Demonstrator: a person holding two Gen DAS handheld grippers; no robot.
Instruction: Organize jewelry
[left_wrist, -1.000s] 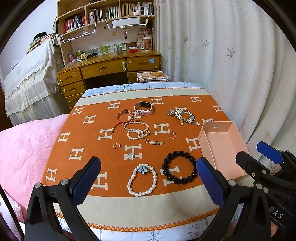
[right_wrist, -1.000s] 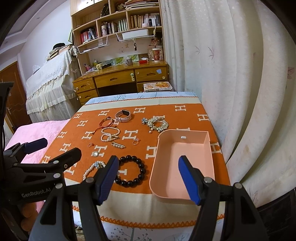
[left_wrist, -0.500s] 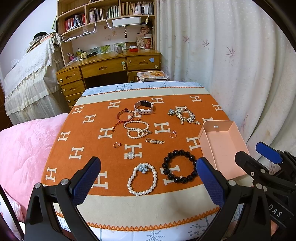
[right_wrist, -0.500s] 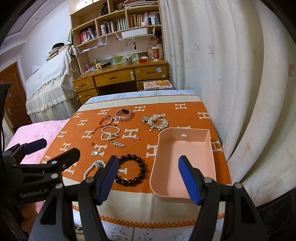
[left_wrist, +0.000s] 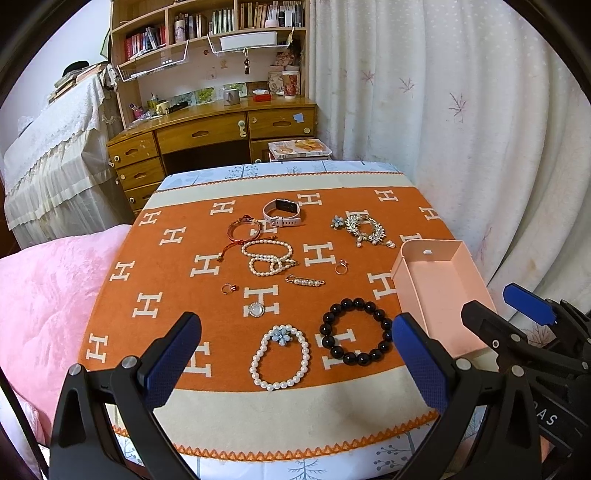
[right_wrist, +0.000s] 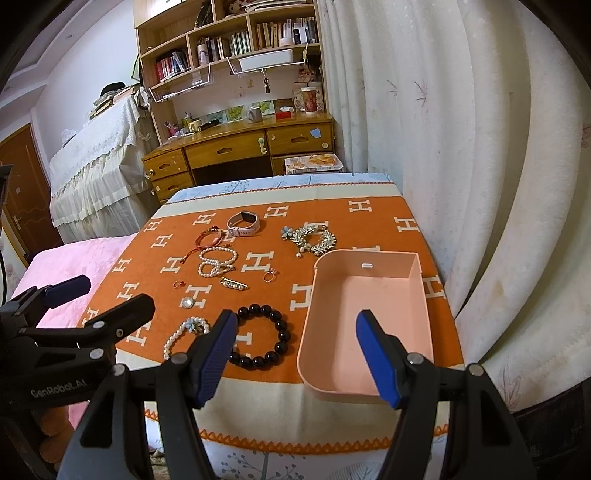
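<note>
While both tools hang above the near edge of the table, the left gripper (left_wrist: 295, 354) has its blue pads spread wide with nothing between them, and the white pearl bracelet (left_wrist: 280, 358) lies on the cloth just ahead, framed by the two fingers. The right gripper (right_wrist: 297, 356) is likewise spread and empty; the black bead bracelet (right_wrist: 260, 341) lies beside its left finger and the pink tray (right_wrist: 369, 325), holding nothing, lies ahead of its right finger. "GenRobot.AI" is printed on the left gripper's body in the right wrist view; the letters "DAS" show on the right gripper's body in the left wrist view. Farther out on the orange cloth (left_wrist: 177, 280), patterned with white H letters, lie a pearl necklace (left_wrist: 267, 256), a pearl pin (left_wrist: 306, 281), two rings (left_wrist: 341, 266), a red cord bracelet (left_wrist: 242, 230), a leaf brooch (left_wrist: 364, 229) and a pink-strapped watch (left_wrist: 281, 213).
</note>
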